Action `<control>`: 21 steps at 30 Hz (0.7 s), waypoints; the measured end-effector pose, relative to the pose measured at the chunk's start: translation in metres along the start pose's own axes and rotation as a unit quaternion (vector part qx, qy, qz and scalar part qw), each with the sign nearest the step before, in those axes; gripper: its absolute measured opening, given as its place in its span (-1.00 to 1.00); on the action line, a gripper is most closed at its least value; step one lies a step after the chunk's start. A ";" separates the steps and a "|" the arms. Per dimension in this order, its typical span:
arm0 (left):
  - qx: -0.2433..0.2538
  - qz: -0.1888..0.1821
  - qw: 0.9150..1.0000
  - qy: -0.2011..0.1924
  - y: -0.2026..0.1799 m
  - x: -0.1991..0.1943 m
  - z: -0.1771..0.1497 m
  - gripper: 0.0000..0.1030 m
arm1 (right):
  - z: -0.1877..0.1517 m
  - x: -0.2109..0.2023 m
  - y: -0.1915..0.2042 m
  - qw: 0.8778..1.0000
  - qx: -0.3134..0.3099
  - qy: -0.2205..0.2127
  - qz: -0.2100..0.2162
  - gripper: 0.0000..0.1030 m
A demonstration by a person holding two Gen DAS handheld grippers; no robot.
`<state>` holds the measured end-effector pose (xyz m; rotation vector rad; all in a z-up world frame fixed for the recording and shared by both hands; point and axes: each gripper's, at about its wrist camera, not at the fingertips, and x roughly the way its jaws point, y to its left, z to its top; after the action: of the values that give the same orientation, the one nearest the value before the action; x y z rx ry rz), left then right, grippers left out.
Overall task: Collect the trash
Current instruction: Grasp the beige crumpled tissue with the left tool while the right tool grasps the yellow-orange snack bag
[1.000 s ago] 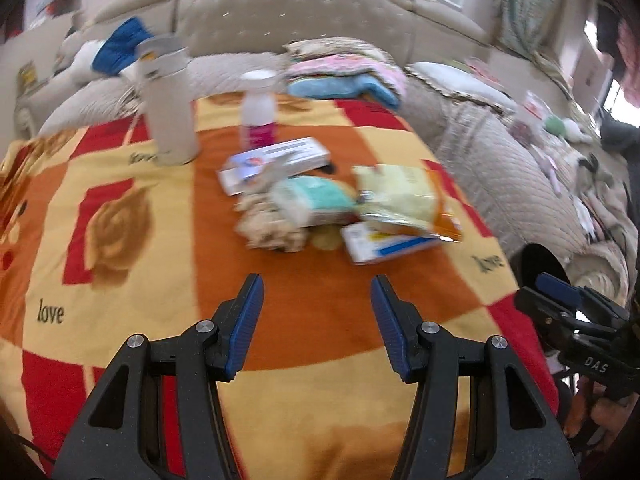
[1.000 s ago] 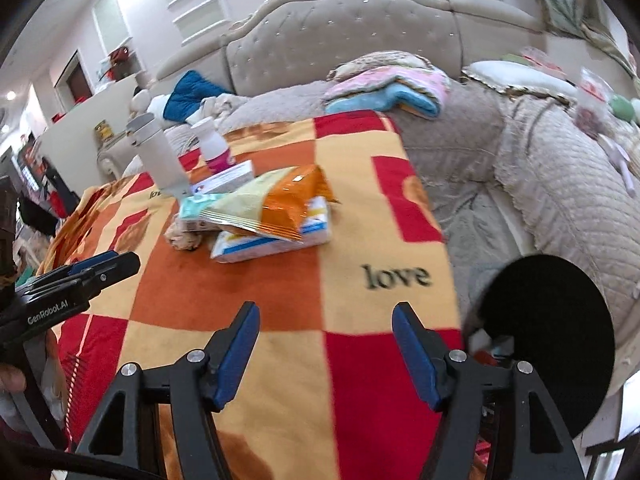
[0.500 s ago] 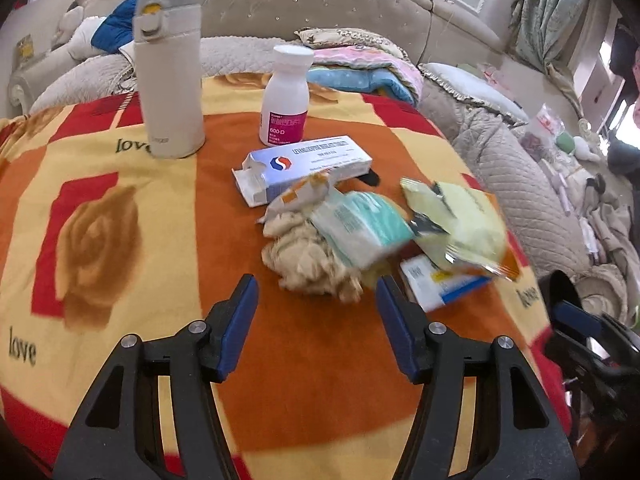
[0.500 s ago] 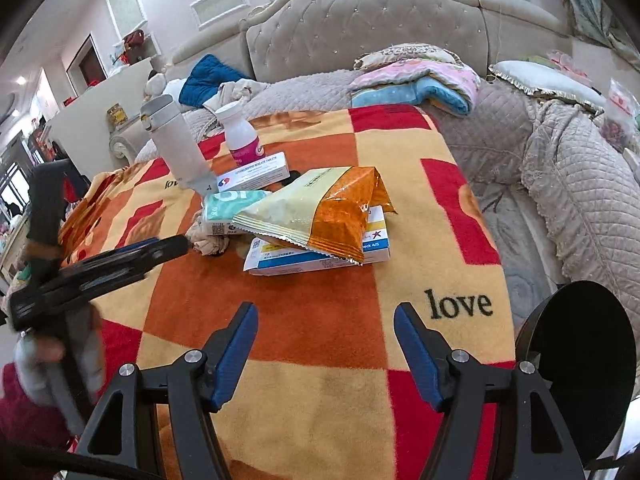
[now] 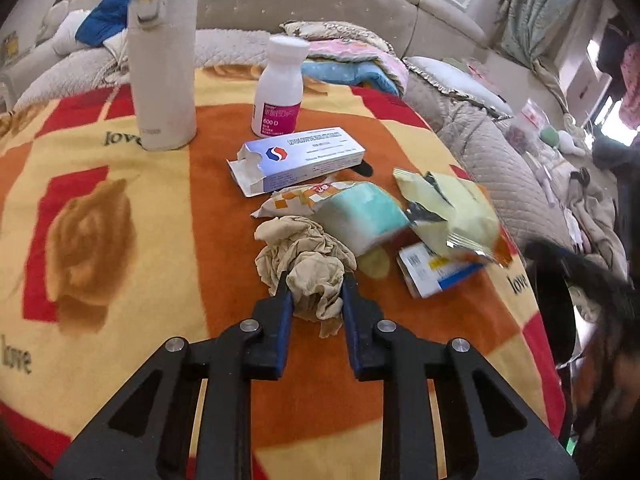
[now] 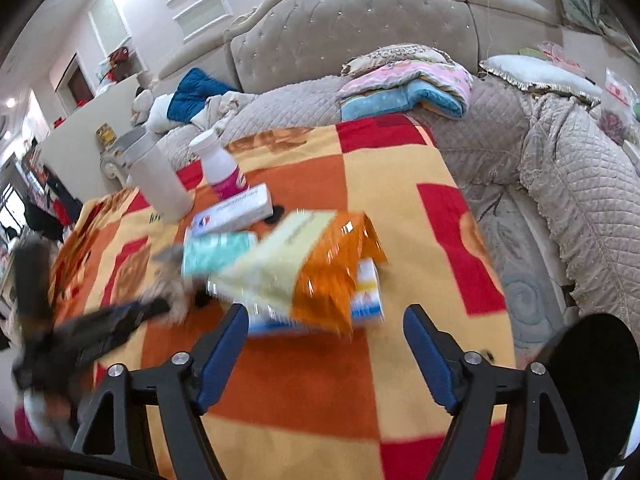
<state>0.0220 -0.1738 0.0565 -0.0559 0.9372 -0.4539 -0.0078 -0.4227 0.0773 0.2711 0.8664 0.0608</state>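
Since half a second ago, the left gripper [image 5: 316, 294] was moved forward and its fingers were squeezed on the crumpled tissue [image 5: 306, 264] on the blanket [image 5: 120, 200], while the right gripper [image 6: 324, 340] was kept spread, and the soft tissue could be torn or dropped.

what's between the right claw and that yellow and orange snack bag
Nothing visible. The right claw is open, with only bare blanket between its fingers and the snack bag. The left claw is off to the side, shut on the crumpled tissue.
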 end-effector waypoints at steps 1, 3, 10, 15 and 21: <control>0.002 0.000 1.000 -0.001 0.000 -0.004 -0.002 -0.61 | 0.006 0.004 0.001 1.000 0.006 0.001 0.000 0.53; 0.002 -0.003 1.000 -0.007 0.000 -0.017 -0.007 -0.61 | 0.021 0.015 0.007 1.000 0.015 0.006 -0.001 0.60; 0.009 0.009 1.000 -0.012 0.000 -0.035 -0.024 -0.61 | 0.041 0.063 0.033 0.997 -0.017 0.054 -0.046 0.61; 0.002 0.000 1.000 -0.011 0.002 -0.037 -0.029 -0.61 | 0.027 0.057 0.024 0.998 -0.013 0.041 -0.035 0.00; -0.003 -0.009 1.000 -0.011 -0.003 -0.039 -0.029 -0.61 | 0.017 0.022 0.016 0.999 -0.025 0.019 0.005 -0.26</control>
<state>-0.0222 -0.1565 0.0698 -0.0751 0.9170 -0.4669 0.0203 -0.4072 0.0759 0.2275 0.9008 0.0968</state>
